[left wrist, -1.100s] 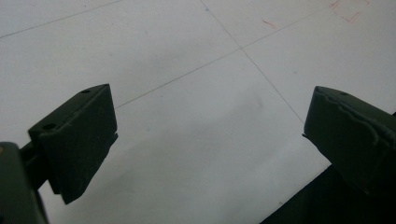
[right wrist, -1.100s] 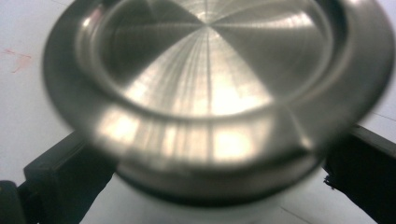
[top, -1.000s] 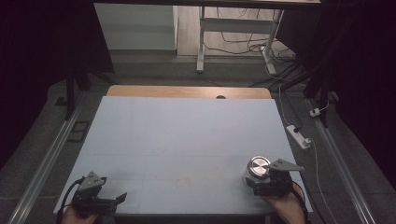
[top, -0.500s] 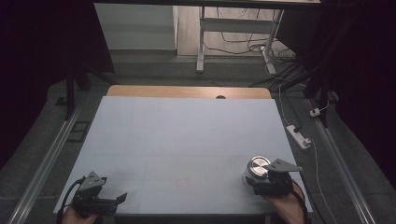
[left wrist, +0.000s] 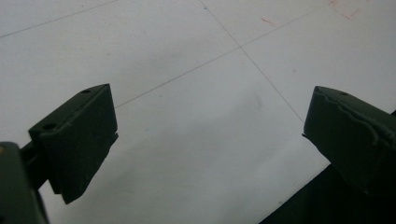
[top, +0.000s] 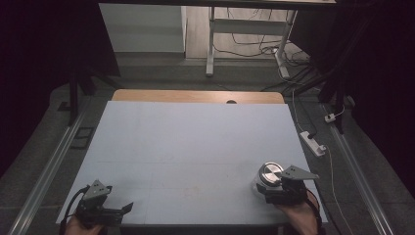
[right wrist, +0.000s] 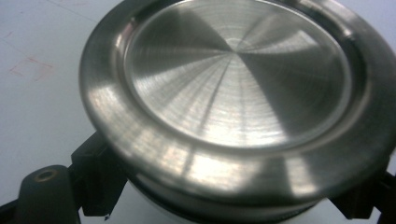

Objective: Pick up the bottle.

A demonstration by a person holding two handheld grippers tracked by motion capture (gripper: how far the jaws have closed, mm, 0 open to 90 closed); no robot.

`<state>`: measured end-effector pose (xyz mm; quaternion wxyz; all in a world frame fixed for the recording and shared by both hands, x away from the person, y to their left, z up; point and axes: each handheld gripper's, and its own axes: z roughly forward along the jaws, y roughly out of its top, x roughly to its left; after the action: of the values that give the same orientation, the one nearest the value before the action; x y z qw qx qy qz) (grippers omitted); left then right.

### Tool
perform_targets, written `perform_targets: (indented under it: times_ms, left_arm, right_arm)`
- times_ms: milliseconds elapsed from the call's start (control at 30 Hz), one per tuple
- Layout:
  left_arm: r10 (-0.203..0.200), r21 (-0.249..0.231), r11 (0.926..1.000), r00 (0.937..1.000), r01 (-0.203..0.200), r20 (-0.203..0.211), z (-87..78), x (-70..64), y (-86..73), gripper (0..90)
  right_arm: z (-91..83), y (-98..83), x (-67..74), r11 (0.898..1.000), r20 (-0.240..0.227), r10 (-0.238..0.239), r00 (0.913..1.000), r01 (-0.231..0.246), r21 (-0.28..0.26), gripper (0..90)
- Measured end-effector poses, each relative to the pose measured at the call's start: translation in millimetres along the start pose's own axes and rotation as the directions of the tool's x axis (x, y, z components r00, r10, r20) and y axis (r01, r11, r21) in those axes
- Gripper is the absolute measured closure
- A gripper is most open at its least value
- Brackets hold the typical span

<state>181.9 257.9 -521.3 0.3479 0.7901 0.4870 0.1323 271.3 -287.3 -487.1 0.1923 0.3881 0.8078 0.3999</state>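
Observation:
A jar with a round brushed-steel lid (top: 269, 172) stands near the front right of the pale table sheet (top: 195, 142). My right gripper (top: 263, 185) reaches in from the front edge. Its jaws have just been closing and now sit on either side of the jar's body below the lid. In the right gripper view the lid (right wrist: 238, 93) is very close, and the right gripper (right wrist: 229, 198) clamps the white body beneath it. My left gripper (top: 125, 208) rests at the front left corner. In its own view the left gripper (left wrist: 210, 135) is open over bare sheet.
A wooden table edge (top: 195, 96) shows beyond the sheet's far side. A white power strip (top: 312, 143) and cables lie on the floor to the right. Metal rails (top: 49, 171) run along both sides. Desk legs (top: 210, 44) stand behind the table.

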Motion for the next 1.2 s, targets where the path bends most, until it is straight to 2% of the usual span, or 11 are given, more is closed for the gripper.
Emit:
perform_targets:
  times_ms: [167, 400, 700, 1200]
  left_arm:
    - [0.0, 0.0, 1.0, 1.0, 0.0, -0.001, 0.1, 0.4, 0.1, 3.6]
    - [-0.001, 0.002, 1.0, 1.0, 0.001, -0.001, 0.2, 0.5, 0.1, 3.6]
    - [-0.002, 0.003, 1.0, 1.0, 0.002, 0.0, 0.4, 0.4, 0.1, 3.6]
    - [-0.002, 0.004, 1.0, 1.0, 0.002, -0.001, 0.5, 0.3, 0.2, 3.9]
  right_arm:
    - [0.0, 5.5, 4.3, 1.0, -0.003, -0.021, 0.9998, 0.021, -0.008, 14.8]
    - [3.7, 15.9, 11.6, 0.998, -0.03, -0.055, 0.998, 0.055, -0.022, 14.8]
    - [9.6, 28.0, 18.2, 0.997, -0.083, -0.065, 0.9944, 0.061, -0.044, 14.8]
    - [18.1, 44.6, 27.4, 0.995, -0.114, -0.085, 0.9899, 0.077, -0.069, 14.8]
